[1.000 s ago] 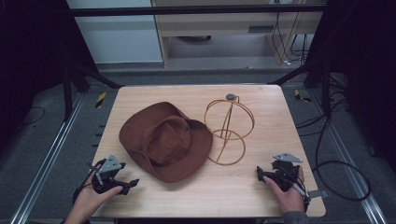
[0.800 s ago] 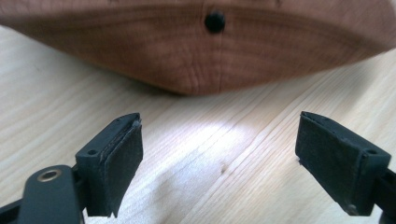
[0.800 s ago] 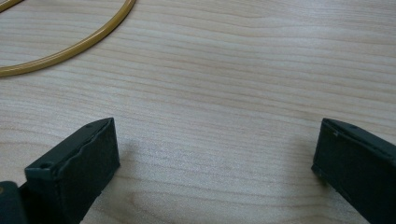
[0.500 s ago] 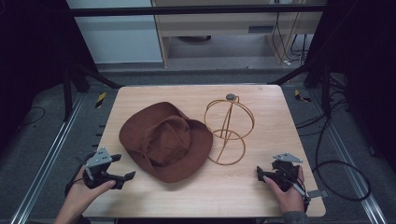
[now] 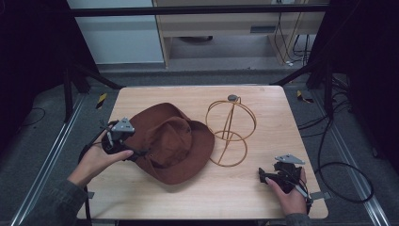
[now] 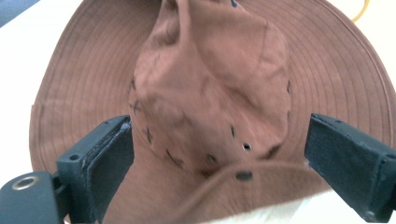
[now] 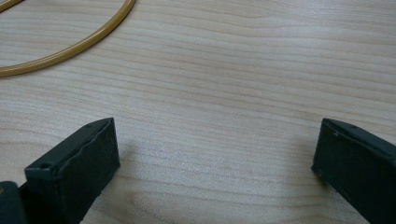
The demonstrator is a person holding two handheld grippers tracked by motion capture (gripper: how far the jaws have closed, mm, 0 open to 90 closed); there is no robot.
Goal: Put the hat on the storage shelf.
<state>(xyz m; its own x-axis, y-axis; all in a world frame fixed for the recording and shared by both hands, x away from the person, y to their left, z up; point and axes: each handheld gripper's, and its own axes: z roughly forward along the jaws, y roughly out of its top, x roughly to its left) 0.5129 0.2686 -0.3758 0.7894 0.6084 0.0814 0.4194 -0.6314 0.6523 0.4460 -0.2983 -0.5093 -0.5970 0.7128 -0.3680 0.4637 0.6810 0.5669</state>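
Looking down from the high view: the brown hat (image 5: 171, 141) lies crown-up left of centre on the table (image 5: 263, 197), the wire hat stand (image 5: 230, 129) just beside its right brim; the left gripper (image 5: 136, 153) sits at the hat's left brim, far nearer than the right gripper (image 5: 262, 175) at the near right corner. Left gripper view: jaws spread wide, having just been opening, crown (image 6: 210, 88) dead ahead, nothing pinched. Right gripper view: jaws spread over bare wood, stand base ring (image 7: 70, 46) ahead-left.

Brown hat (image 5: 174, 141) at the counter's (image 5: 197, 197) middle, wire stand (image 5: 230, 127) just right of it. Left claw (image 5: 141, 153) at the hat's left brim, jaws just opening. Right claw (image 5: 262, 175) near right, resting low.
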